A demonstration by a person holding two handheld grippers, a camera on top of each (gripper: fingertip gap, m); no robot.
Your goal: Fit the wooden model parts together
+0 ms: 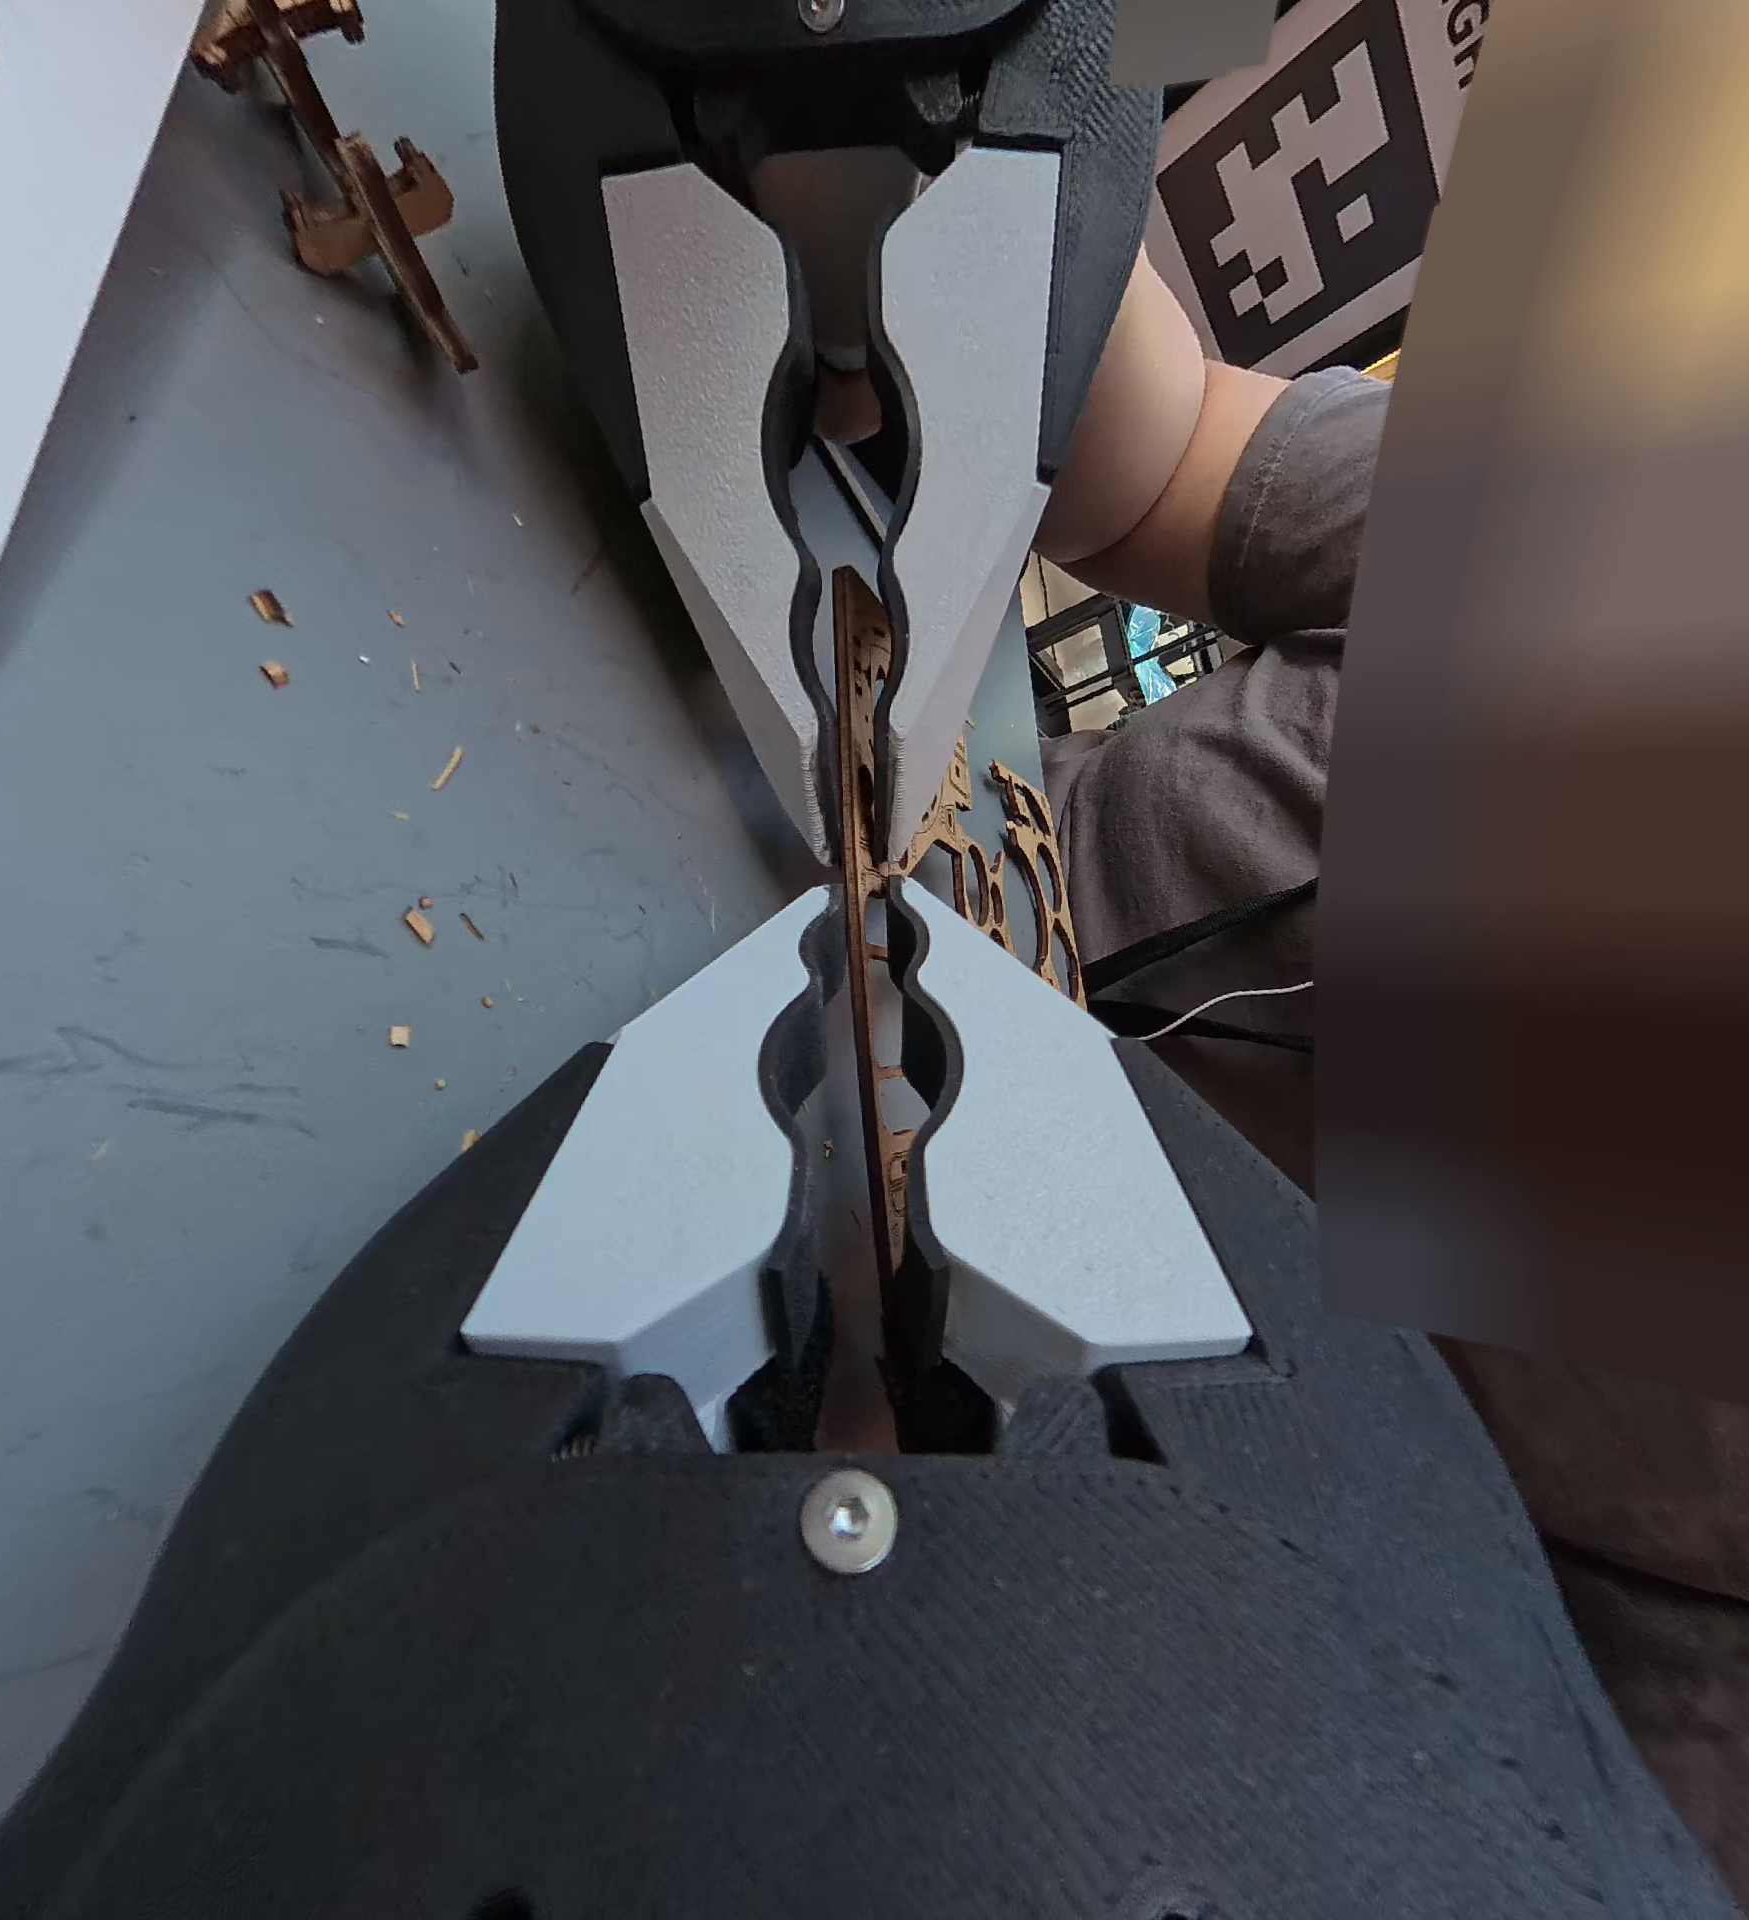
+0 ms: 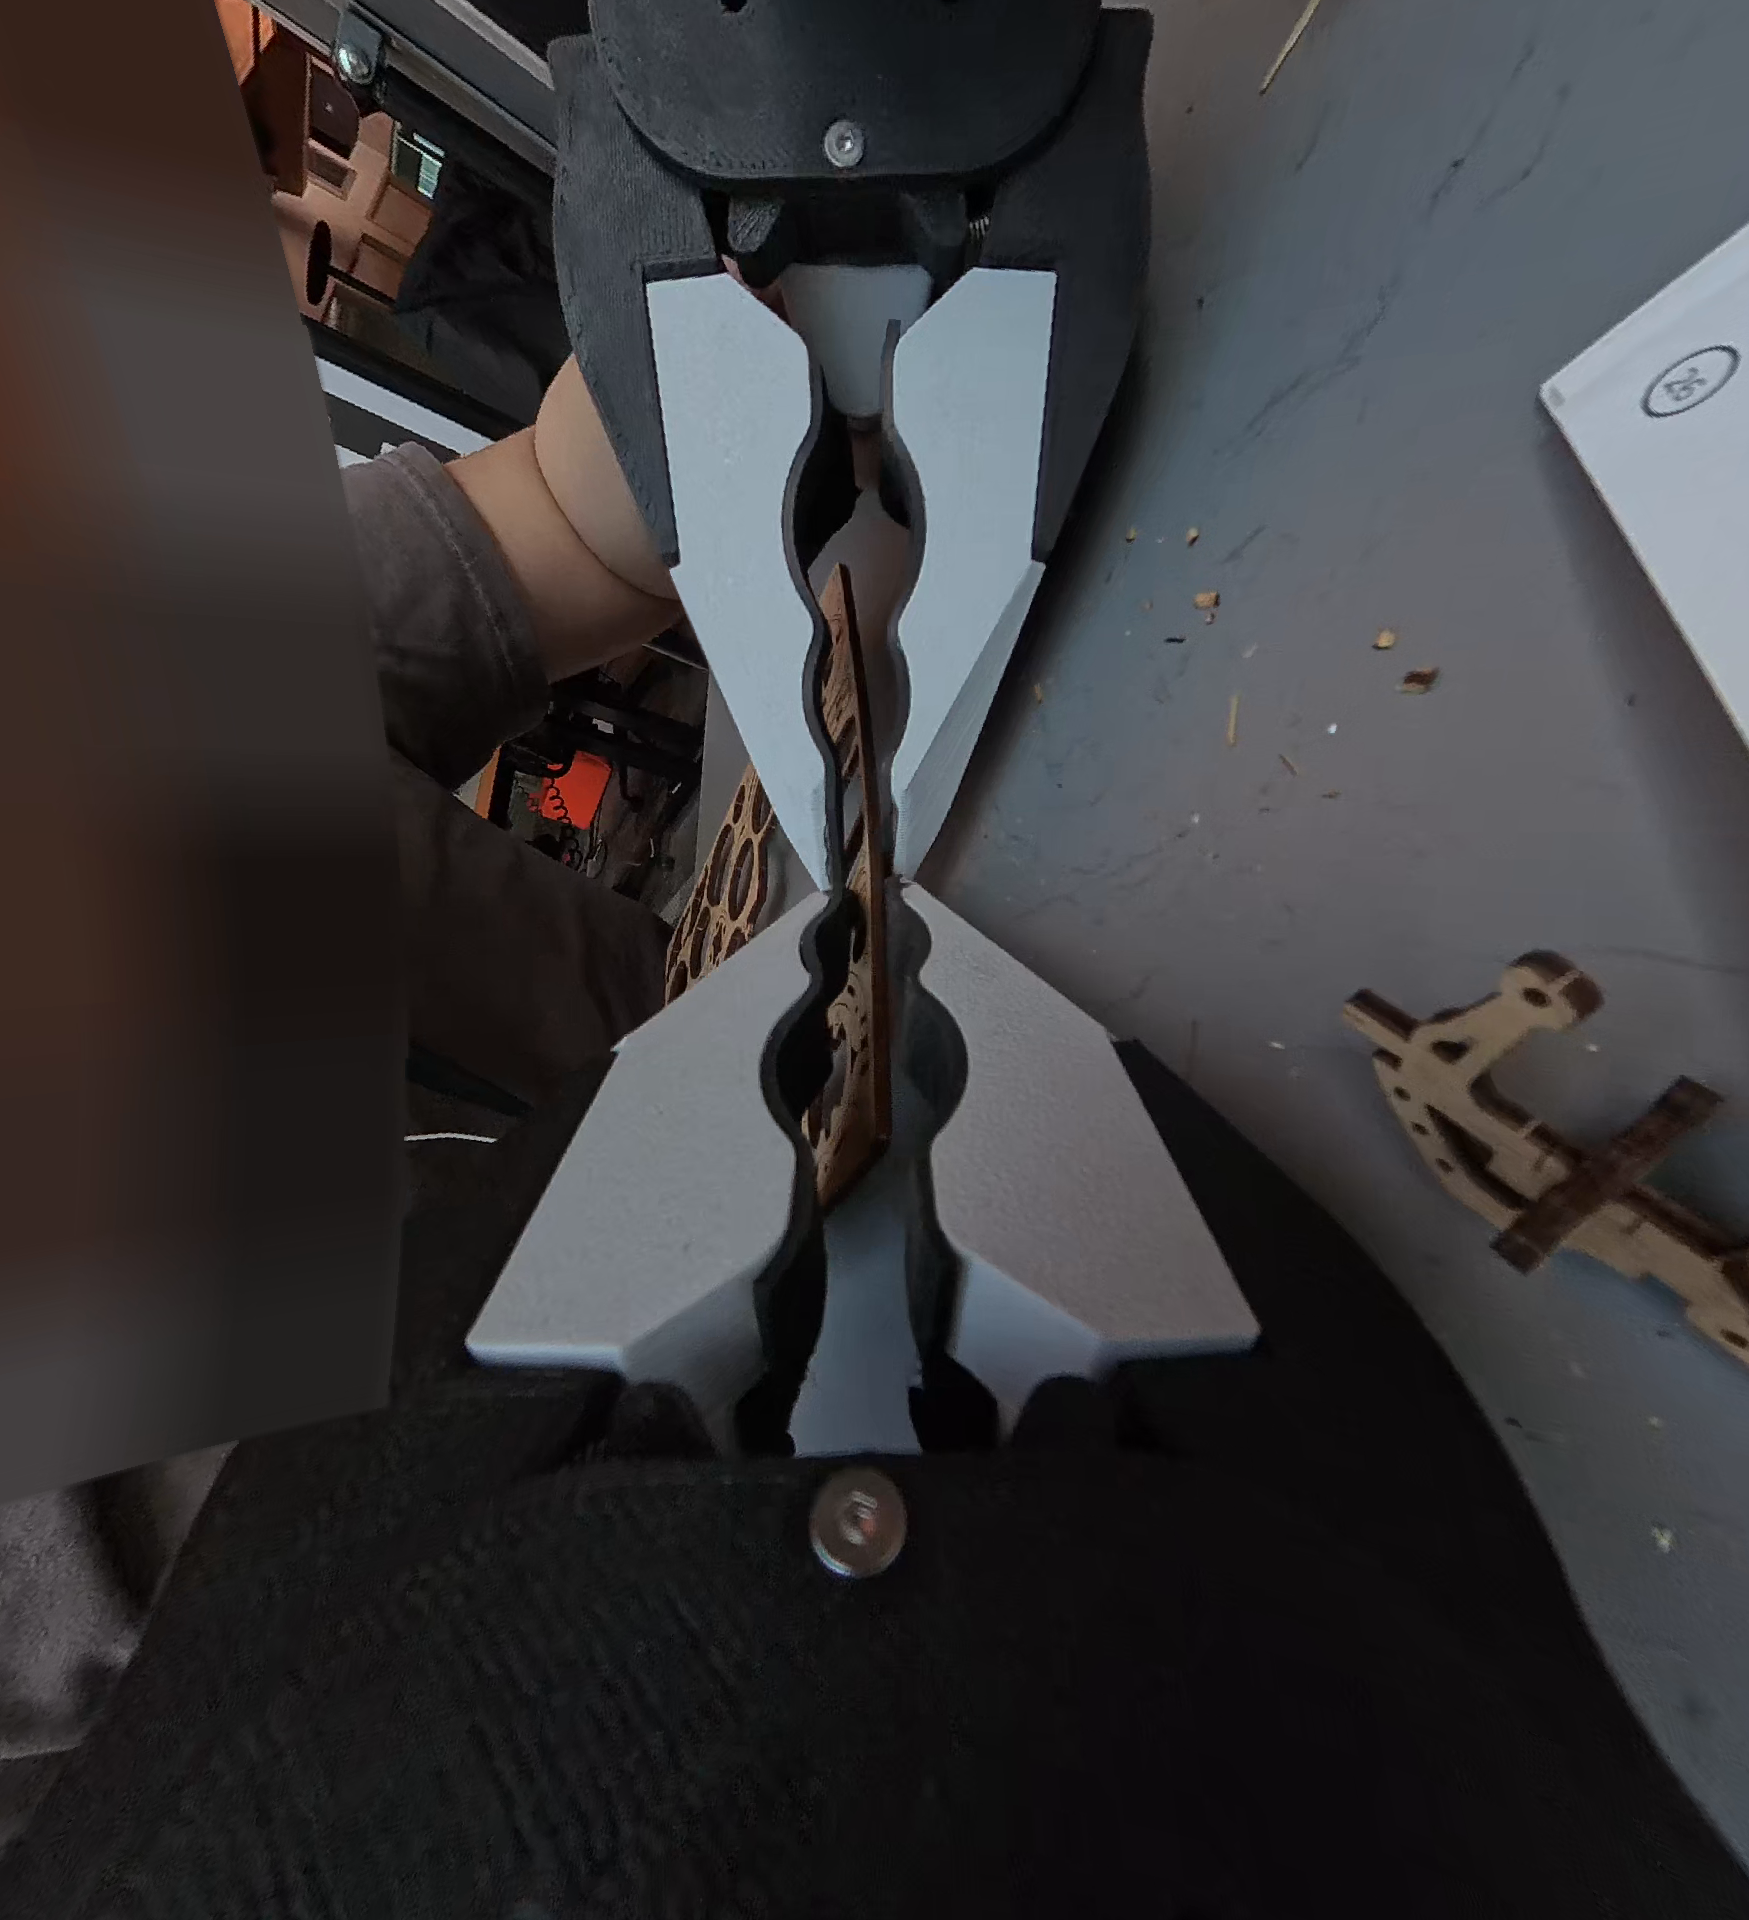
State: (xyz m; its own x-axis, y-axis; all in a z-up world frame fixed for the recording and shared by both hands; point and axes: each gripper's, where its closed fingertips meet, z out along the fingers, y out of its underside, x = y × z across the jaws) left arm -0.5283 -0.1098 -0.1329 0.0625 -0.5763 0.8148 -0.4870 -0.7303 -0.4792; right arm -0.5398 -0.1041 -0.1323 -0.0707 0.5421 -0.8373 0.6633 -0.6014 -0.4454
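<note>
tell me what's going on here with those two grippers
A person is holding two grippers tip to tip above a grey table. The left gripper and the right gripper are both shut on the same thin wooden sheet, a laser-cut piece seen edge-on between their fingers. A partly assembled wooden model lies untouched on the table, with wood chips scattered around and a white booklet at the edge. No joining is visible yet.

Black printed gripper bodies (image 1: 849, 1662), pale grey wavy-edged jaws, silver screw (image 1: 848, 1519), grey short sleeve (image 1: 1275, 499)
</note>
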